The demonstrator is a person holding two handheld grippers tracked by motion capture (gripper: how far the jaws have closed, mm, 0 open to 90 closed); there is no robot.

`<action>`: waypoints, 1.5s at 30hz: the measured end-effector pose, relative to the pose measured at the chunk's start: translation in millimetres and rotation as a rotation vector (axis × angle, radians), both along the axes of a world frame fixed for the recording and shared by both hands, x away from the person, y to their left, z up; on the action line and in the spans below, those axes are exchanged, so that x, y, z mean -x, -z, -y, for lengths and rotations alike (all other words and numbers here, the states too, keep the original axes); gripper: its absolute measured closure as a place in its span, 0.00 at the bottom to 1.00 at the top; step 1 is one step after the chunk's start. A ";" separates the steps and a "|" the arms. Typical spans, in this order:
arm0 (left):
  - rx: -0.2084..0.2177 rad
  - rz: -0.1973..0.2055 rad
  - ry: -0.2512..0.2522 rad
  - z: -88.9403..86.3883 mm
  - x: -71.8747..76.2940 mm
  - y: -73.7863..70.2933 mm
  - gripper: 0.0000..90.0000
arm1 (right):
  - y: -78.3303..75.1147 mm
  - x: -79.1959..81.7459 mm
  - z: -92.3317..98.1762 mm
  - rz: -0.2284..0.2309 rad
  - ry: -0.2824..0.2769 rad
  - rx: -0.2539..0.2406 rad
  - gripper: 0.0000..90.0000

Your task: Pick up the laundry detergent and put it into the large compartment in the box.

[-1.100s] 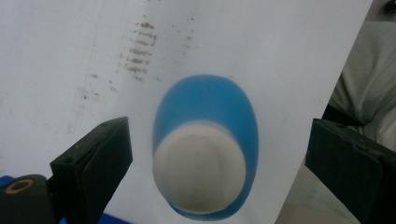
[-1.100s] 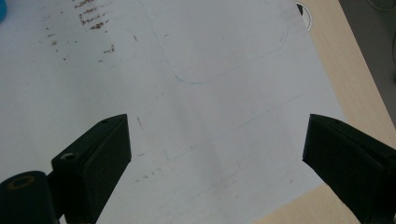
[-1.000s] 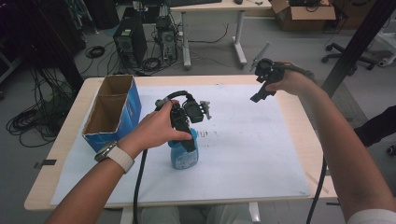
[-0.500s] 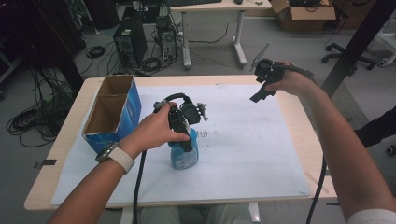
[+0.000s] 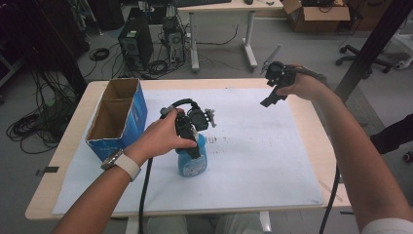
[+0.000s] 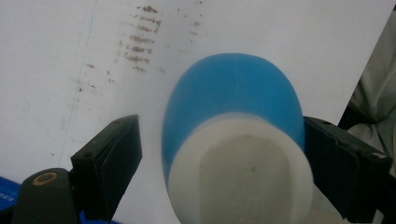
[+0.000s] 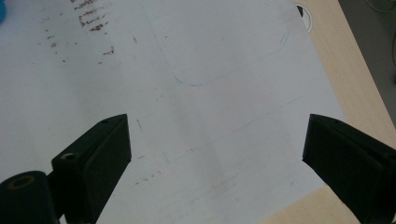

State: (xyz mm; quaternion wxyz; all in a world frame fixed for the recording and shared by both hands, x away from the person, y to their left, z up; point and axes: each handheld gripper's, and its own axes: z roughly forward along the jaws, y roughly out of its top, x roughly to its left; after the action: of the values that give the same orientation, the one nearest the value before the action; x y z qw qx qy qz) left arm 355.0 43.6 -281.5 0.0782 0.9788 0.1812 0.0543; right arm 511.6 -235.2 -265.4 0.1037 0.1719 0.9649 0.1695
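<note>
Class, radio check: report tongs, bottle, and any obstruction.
Left tongs just closing around the blue bottle, one pad touching, a gap at the other. Right tongs open, over the white paper. Cardboard box stands apart; nothing blocking.

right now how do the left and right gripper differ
The left gripper has the blue bottle between its jaws, which have just been closing, one pad still apart from it; the right gripper holds nothing. The left sits low over the paper; the right hangs raised at the table's far edge. Both have black jaws.
</note>
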 end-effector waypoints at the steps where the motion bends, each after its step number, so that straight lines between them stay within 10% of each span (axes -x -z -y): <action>1: 0.000 -0.002 -0.001 -0.1 0.0 0.1 0.18 | 0.1 0.0 0.0 -0.001 0.001 0.002 0.09; 45: 0.005 -0.032 -0.007 -1.9 -1.2 3.8 0.42 | -2.2 2.3 4.1 0.005 0.006 -0.010 0.09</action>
State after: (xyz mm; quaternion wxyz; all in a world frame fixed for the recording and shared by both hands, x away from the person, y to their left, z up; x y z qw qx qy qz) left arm 356.2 45.5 -285.3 0.0777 0.9787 0.1862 0.0384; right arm 509.4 -239.3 -263.2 0.1059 0.1749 0.9632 0.1744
